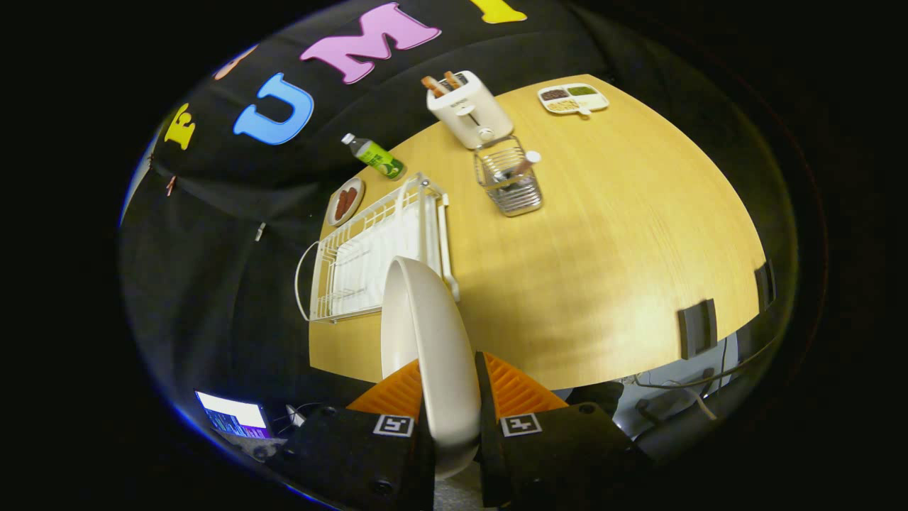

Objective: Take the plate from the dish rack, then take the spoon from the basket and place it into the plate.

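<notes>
We see a white wire dish rack [376, 255] on the yellow wooden surface [610, 270]. Our tongs [448, 397] pinch an off-white round plate [433, 348] edge-on above it. Rightward, a metal wire basket [509, 186] holds the spoon [523, 166].

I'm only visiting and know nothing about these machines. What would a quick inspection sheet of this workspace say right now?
Surface: wooden table, rounded edge, lit from above.
Job's things: plate held on edge between the fingers, lifted clear of the dish rack; spoon standing in the wire basket.
Clutter: toaster with toast, bottle lying down, small dish of food, divided tray.
Grippers: gripper shut on the plate, both fingers pressing its faces.
Cables: cables below the table's edge.
Surroundings: black cloth wall; lit screen low down.
</notes>
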The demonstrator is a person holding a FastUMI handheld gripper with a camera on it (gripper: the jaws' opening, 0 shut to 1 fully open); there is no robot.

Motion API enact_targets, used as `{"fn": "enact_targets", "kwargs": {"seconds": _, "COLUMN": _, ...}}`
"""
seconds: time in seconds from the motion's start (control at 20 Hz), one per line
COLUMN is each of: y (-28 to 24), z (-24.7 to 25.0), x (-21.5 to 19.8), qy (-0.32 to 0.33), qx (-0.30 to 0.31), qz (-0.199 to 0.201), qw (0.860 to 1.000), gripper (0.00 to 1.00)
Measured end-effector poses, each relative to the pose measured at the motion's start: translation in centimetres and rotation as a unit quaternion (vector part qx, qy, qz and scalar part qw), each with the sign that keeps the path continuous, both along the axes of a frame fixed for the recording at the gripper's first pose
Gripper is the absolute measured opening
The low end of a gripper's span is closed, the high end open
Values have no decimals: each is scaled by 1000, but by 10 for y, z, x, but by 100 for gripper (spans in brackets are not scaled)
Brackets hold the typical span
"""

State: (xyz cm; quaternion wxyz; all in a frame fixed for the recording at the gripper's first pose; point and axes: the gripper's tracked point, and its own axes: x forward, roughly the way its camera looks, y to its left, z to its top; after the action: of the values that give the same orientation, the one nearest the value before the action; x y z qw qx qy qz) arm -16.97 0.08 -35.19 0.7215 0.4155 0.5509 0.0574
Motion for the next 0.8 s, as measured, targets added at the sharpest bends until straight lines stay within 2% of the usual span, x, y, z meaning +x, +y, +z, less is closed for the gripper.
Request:
{"fn": "enact_targets", "kwargs": {"seconds": 0.15, "y": -10, "z": -32, "x": -12, "qy": 21, "qx": 9, "qz": -15, "qw": 1000, "gripper": 29}}
{"fn": "enact_targets", "kwargs": {"seconds": 0.3, "y": -3, "z": -64, "x": -7, "qy": 25, "qx": 27, "qz": -21, "qw": 999, "gripper": 30}}
{"fn": "enact_targets", "kwargs": {"seconds": 0.55, "y": 9, "z": -99, "x": -1, "qy": 36, "qx": 60, "qz": -16, "qw": 997, "gripper": 30}}
{"fn": "enact_targets", "kwargs": {"seconds": 0.8, "y": 12, "z": -122, "x": 6, "qy": 46, "qx": 56, "qz": -10, "qw": 997, "gripper": 30}}
